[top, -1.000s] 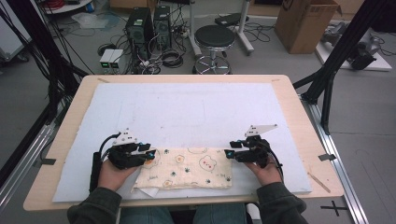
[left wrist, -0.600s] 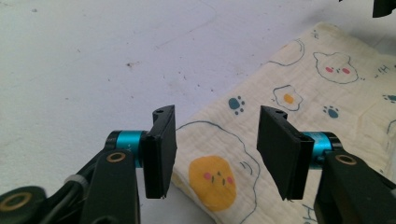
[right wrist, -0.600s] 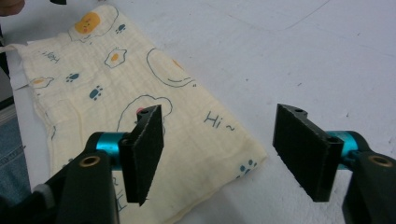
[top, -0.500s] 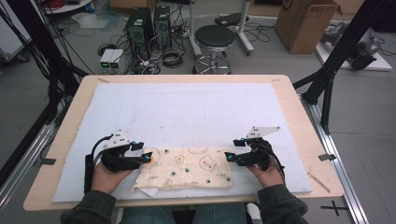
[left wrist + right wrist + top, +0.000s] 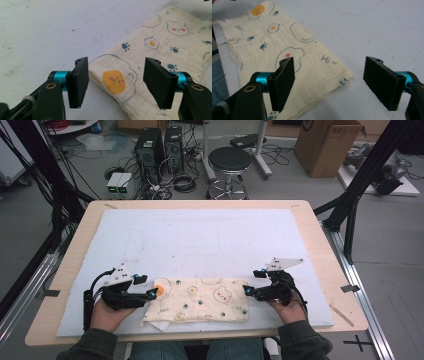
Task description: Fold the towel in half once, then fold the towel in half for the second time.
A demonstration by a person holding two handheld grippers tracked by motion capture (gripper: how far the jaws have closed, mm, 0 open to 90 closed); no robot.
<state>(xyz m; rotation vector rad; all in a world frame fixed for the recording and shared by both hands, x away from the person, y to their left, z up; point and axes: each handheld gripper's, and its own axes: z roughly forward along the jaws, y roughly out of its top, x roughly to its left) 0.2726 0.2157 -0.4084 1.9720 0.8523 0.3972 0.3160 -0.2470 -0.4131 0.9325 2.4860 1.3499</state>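
Observation:
A folded cream cloth printed with fried eggs, bears and paw marks lies flat near the table's front edge. My left gripper is at its left end and has just been opening. In the left gripper view the jaws stand apart over the cloth's corner without pressing it. My right gripper is at the cloth's right end and has also just been opening. In the right gripper view its jaws are wide, and the cloth's corner lies on the mat beneath them, untouched.
A white mat covers most of the wooden table. On the floor beyond the table stand a black stool, computer towers and a cardboard box. Black frame struts rise at both sides.
Both grippers' jaws have spread apart and let go of the cloth's ends. The left hand has drawn back a little to the left. The cloth lies still.

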